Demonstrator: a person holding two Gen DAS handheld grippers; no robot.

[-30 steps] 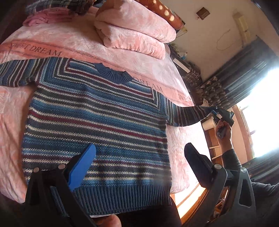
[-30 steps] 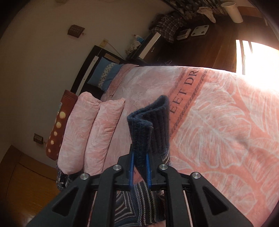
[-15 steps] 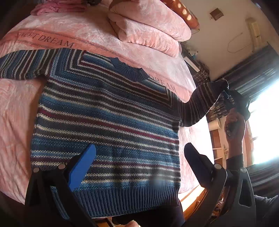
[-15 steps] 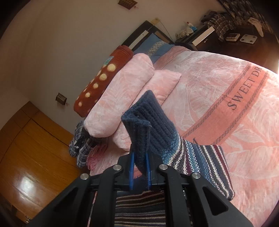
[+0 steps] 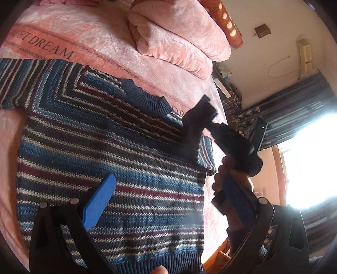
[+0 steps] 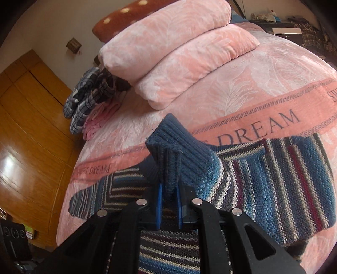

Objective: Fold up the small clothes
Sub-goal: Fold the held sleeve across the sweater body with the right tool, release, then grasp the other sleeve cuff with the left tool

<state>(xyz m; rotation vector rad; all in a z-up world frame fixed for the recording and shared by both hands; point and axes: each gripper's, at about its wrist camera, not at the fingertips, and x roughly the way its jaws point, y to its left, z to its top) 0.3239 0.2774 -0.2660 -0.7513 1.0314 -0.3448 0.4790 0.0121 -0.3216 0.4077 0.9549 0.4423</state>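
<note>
A blue, white and maroon striped knit sweater (image 5: 109, 147) lies face up on the pink bed. My left gripper (image 5: 168, 179) hovers open above its lower half, nothing between the blue pads (image 5: 99, 202). My right gripper (image 6: 168, 196) is shut on the dark blue ribbed cuff (image 6: 174, 147) of the right sleeve. In the left wrist view, that gripper (image 5: 210, 125) holds the cuff (image 5: 200, 111) in the air over the sweater's right shoulder, near the collar (image 5: 145, 99). The other sleeve (image 5: 19, 82) stretches out flat to the left.
Two stacked pink pillows (image 6: 179, 59) and a brown dotted cushion (image 6: 126, 19) sit at the head of the bed. Plaid and pink clothes (image 6: 90, 94) lie beside them. A wooden wardrobe (image 6: 27, 118) stands beyond the bed. The bed's right edge (image 5: 212, 227) faces a bright window.
My right gripper has carried the cuff from beyond the bed's right edge up and inward, so the sleeve now hangs over the sweater's shoulder. The left gripper has stayed open, shifting slightly forward.
</note>
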